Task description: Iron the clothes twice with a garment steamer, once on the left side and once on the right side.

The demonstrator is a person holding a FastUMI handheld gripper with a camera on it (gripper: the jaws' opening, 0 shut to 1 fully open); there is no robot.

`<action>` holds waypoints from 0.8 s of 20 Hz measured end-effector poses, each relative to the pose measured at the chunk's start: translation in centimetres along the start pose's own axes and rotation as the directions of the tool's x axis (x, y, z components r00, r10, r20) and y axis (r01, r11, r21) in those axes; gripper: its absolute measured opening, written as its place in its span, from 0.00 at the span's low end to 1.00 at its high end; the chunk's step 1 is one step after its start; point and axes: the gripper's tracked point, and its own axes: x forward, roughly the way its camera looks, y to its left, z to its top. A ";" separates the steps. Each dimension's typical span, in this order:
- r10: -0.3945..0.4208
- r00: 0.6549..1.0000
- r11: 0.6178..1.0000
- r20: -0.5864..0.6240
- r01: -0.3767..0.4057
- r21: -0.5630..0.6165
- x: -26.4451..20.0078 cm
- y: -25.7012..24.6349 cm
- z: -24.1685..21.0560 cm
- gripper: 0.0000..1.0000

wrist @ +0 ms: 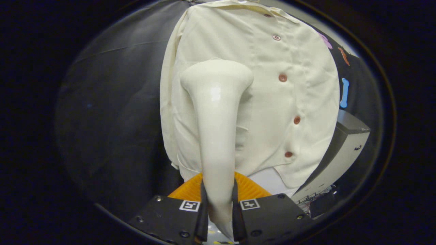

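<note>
A cream button-up shirt (293, 102) hangs against the dark cloth wall, with several reddish-brown buttons down its front. My gripper (218, 200) is shut on the handle of a cream garment steamer (216, 112), both fingers pressing its narrow lower part. The steamer's wide head points up and away from me and rests against or just in front of the shirt's left half, left of the button row. An orange ribbed part (250, 187) shows behind the fingers at the steamer's base.
A grey box-like unit (344, 149) stands to the right of the shirt's hem, with cables below it. Dark cloth wall (115, 112) spreads to the shirt's left. A pale surface (269, 180) lies under the hem.
</note>
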 end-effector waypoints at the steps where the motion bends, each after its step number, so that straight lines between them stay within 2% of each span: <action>1: 0.002 1.000 1.000 -0.013 -0.002 0.001 0.1 -0.1 -0.8 0.28; 11: 0.020 0.985 1.000 -0.170 -0.022 -0.007 0.0 0.0 -9.0 0.28; 16: 0.028 0.972 0.999 -0.232 -0.021 0.031 -1.5 -0.5 -11.9 0.29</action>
